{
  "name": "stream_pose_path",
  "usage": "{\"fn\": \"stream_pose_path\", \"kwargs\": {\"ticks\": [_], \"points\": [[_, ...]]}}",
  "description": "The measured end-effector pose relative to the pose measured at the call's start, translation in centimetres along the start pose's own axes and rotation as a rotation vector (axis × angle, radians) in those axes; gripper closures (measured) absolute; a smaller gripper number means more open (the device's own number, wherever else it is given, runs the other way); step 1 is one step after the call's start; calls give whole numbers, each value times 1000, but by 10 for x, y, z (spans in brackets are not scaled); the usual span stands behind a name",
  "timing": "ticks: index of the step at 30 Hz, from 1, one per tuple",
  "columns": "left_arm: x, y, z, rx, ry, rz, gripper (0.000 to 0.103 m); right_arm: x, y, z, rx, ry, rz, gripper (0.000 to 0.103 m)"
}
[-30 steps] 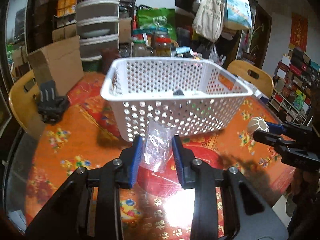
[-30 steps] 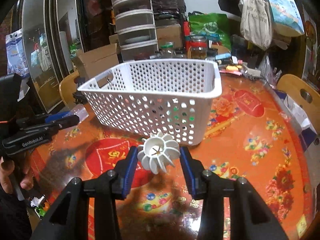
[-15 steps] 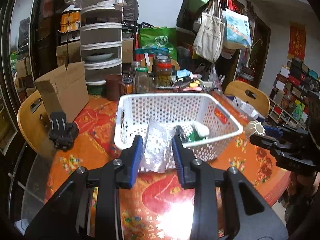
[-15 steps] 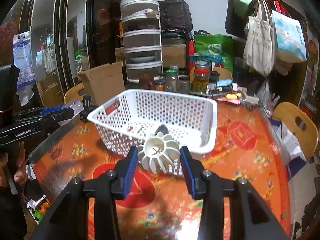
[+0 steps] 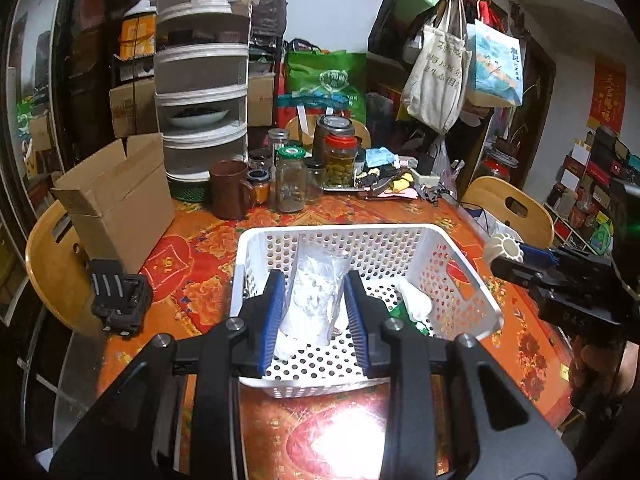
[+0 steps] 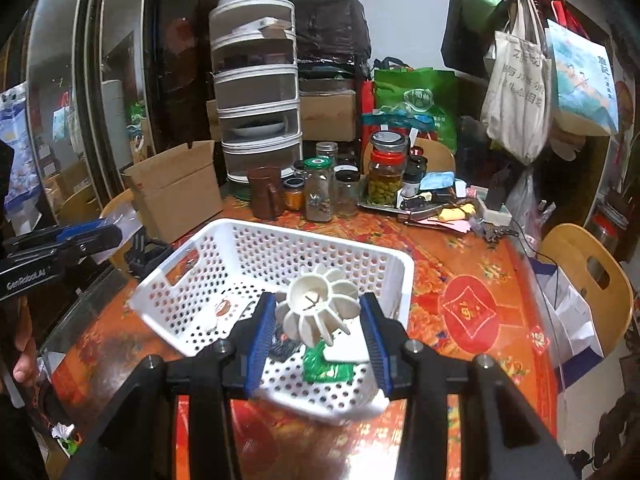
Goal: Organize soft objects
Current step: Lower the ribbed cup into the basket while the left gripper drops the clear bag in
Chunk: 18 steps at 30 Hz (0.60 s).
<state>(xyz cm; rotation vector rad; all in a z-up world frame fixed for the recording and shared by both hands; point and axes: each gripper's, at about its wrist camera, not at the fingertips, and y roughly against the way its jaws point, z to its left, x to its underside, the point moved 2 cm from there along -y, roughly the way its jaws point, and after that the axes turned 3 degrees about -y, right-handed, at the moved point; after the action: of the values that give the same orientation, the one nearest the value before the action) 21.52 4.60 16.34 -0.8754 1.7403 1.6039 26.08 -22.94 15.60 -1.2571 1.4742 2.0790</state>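
two handheld tongs hover over a white perforated basket [image 5: 460, 276] on a table [image 5: 192, 264] covered with a red and orange floral cloth. the left tongs [image 5: 316, 312] are closed partway on a crumpled clear plastic bag [image 5: 316, 296], its blue pads pressing both sides, the bag hanging above the basket floor at the near end. the right tongs [image 6: 320, 328] pinch a white ribbed, flower-shaped soft piece [image 6: 316, 308] between their blue pads, held over the basket's near corner at 6 o'clock. inside the basket lie a green packet [image 6: 324, 368], a white pad [image 6: 348, 348] and a dark item [image 6: 284, 348], all close together on the floor. from the left view the right tongs appear at 3 o'clock, the ribbed piece at their tip. a cardboard box [image 5: 120, 196] stands at 10 o'clock from the basket, a brown mug [image 5: 230, 188] and glass jars [image 5: 292, 180] at 12 o'clock, and a black clamp-like object [image 5: 118, 300] rests on the table at 9 o'clock.
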Motion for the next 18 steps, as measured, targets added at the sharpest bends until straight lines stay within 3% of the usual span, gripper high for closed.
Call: {"fn": "stream_pose_path", "kwargs": {"ticks": [8,18], "points": [[-3,-65,6,-24,22,94,75,-8,-50,-8,16,18,64,61],[23,-127,11,-21,17,179,74,11,-108,-17,27,-14,163,60]]}}
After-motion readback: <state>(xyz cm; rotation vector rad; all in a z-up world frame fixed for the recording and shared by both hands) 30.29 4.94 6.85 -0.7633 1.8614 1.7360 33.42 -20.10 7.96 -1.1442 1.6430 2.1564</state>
